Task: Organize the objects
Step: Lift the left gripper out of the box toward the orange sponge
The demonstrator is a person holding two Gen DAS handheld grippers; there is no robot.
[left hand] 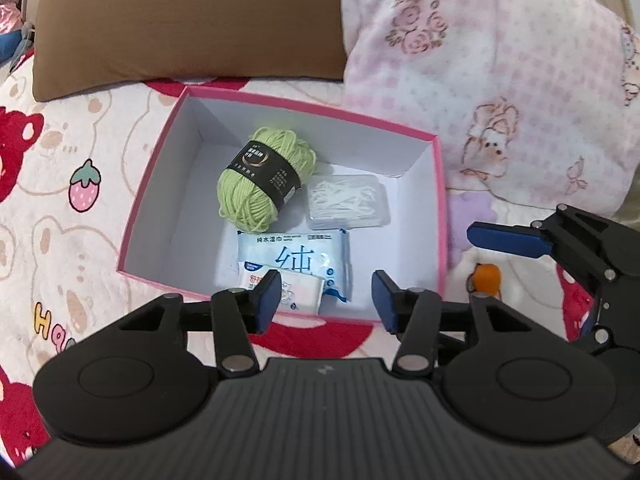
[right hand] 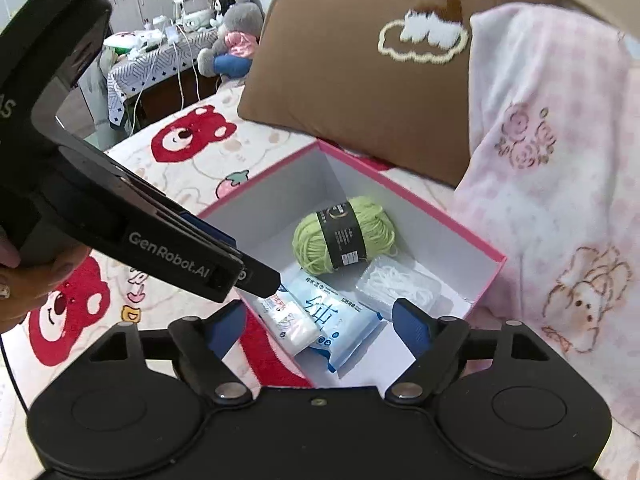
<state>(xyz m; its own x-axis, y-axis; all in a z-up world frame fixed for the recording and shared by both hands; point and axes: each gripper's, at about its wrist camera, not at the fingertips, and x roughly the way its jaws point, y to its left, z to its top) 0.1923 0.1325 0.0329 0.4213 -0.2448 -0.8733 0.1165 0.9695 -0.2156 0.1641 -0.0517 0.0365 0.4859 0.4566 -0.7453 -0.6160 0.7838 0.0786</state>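
A pink box (left hand: 312,104) with a white inside lies open on the bed. It holds a green yarn skein (left hand: 260,184), a clear case of floss picks (left hand: 348,200), a blue wet-wipes pack (left hand: 292,256) and a small tissue pack (left hand: 300,290). My left gripper (left hand: 326,300) hovers open over the box's near edge, nothing between its pads. In the right wrist view my right gripper (right hand: 320,328) is open wide above the box (right hand: 420,204), over the wipes pack (right hand: 336,312) and tissue pack (right hand: 288,320), empty. The left gripper's finger (right hand: 256,272) reaches in from the left.
A brown pillow (left hand: 180,20) stands behind the box and a pink blanket (left hand: 500,80) is heaped to its right. A small orange toy (left hand: 486,276) lies beside the box's right wall. Off the bed's far-left side are a cluttered table (right hand: 160,52) and a plush toy (right hand: 236,32).
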